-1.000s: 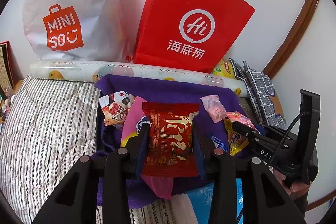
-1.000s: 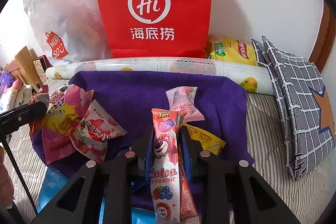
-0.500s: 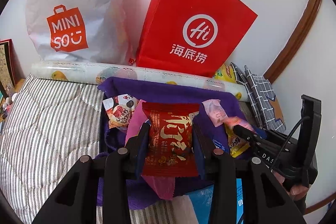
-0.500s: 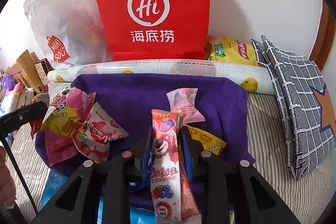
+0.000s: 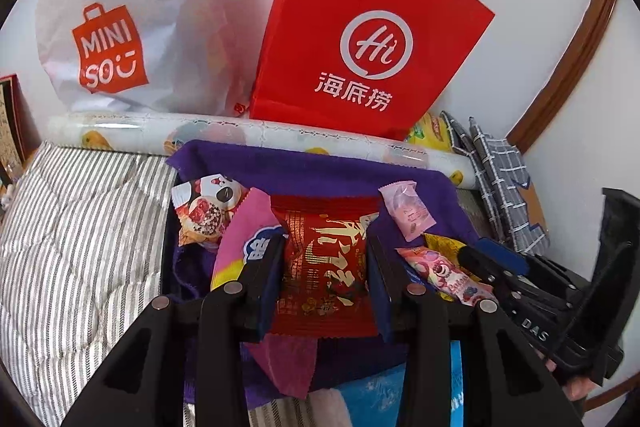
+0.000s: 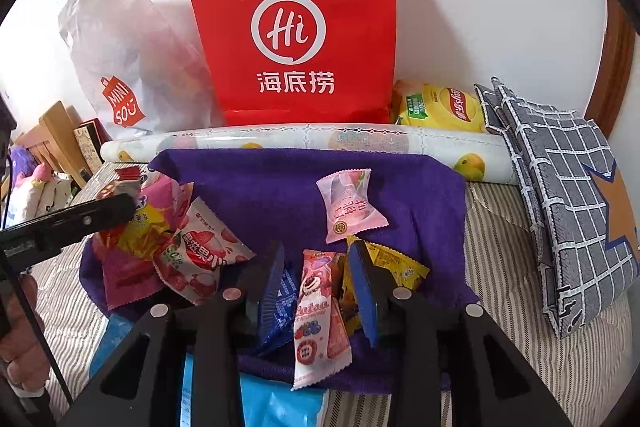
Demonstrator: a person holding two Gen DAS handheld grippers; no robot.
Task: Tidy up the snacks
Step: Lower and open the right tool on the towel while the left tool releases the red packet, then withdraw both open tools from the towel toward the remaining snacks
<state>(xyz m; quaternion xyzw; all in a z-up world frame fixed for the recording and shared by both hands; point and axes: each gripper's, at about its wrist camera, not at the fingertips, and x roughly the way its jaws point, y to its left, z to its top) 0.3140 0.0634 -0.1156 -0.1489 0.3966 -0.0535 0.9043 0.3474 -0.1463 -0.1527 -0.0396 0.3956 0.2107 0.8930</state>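
The right gripper (image 6: pixel 320 279) has just been opening, releasing the pink stick snack (image 6: pixel 316 311) onto the purple towel (image 6: pixel 272 187); the left gripper (image 5: pixel 326 267) stays clenched on a red packet (image 5: pixel 326 267) above that towel's near edge.

Left gripper (image 5: pixel 326 259): lower centre of frame, angled downward, jaws clamped on a red packet (image 5: pixel 325 267). Right gripper (image 6: pixel 318 281): lower centre, jaws just parted, pink stick packet (image 6: pixel 316 311) lying loose between them.

Red paper carrier bags (image 6: pixel 296 27): one
White plastic shopping bags (image 6: pixel 120 59): one
Yellow crisp packets (image 6: pixel 440 107): one
Grey checked cushions (image 6: pixel 560 195): two
Purple towels (image 6: pixel 280 187): one
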